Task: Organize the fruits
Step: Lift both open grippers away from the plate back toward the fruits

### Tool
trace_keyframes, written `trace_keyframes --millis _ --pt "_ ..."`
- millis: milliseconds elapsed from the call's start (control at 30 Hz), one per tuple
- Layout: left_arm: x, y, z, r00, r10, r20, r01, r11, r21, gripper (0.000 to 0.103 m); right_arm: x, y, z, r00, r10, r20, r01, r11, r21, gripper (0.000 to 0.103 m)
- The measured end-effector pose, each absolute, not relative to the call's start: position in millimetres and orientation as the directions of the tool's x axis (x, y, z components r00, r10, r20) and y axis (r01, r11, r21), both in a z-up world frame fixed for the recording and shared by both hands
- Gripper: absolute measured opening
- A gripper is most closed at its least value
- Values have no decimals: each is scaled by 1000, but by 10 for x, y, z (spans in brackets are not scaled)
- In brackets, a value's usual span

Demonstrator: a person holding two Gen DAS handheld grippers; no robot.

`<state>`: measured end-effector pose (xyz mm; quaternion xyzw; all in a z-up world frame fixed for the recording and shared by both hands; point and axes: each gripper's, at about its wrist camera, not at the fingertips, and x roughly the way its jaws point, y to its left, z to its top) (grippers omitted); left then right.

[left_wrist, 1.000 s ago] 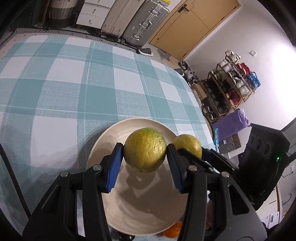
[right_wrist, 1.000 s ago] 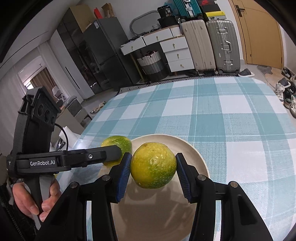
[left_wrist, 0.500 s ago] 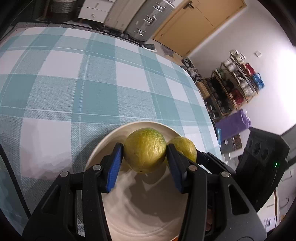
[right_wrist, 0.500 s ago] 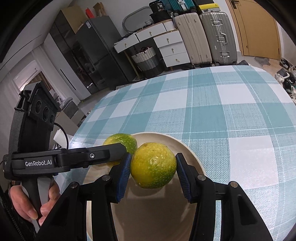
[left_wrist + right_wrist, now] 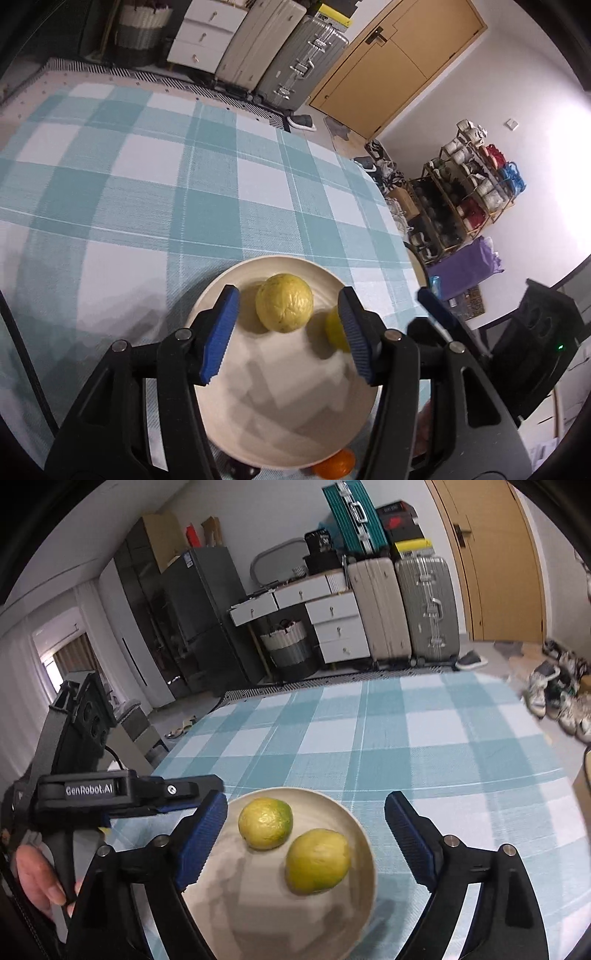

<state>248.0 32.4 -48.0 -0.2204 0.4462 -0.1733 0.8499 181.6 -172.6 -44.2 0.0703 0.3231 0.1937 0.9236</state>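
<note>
Two yellow-green round fruits lie side by side in a cream plate [image 5: 280, 261] on the checked tablecloth. My left gripper [image 5: 288, 295] is opening. One fruit [image 5: 284, 308] lies between its blue pads, with a gap on each side. The second fruit [image 5: 333, 328] is half hidden behind its right finger. My right gripper [image 5: 306, 804] is also opening wide, above the plate [image 5: 295, 791]. Its pads stand well apart from the nearer fruit [image 5: 317, 862] and the farther fruit [image 5: 265, 823]. The left gripper [image 5: 207, 786] reaches in from the left.
An orange fruit [image 5: 334, 467] peeks out at the plate's near edge. The table's edge curves close on the right [image 5: 391, 229]. A person's hand [image 5: 37, 875] holds the left gripper's handle. Suitcases [image 5: 424, 609] and drawers stand beyond the table's far edge.
Both grippers were shut on a fruit each above the plate. Both have let go, and the two fruits now lie in the plate. Both grippers have drawn back slightly.
</note>
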Motion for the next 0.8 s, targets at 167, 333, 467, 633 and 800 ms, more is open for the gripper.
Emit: trace_keyframes --millis 167,333,467,633,800 --pt "2200 361 -353 565 -455 -688 105 867 -487 52 1611 -1736 -338 735 368 -570 -300 930 213 103" --pt "1907 350 -228 587 -413 -696 117 894 -432 59 1415 -1724 -242 748 358 -559 -300 933 198 103" --pt "1653 313 -173 603 -379 -702 129 915 -383 61 1248 -1703 -184 751 360 -554 -307 932 190 103" --pt "1343 293 -175 602 -343 -721 121 932 -343 70 1022 -1676 -149 744 363 -560 -317 931 182 103" --pt "1045 326 -171 605 -299 -737 95 947 -307 78 777 -1662 -156 745 352 -567 -314 934 168 103"
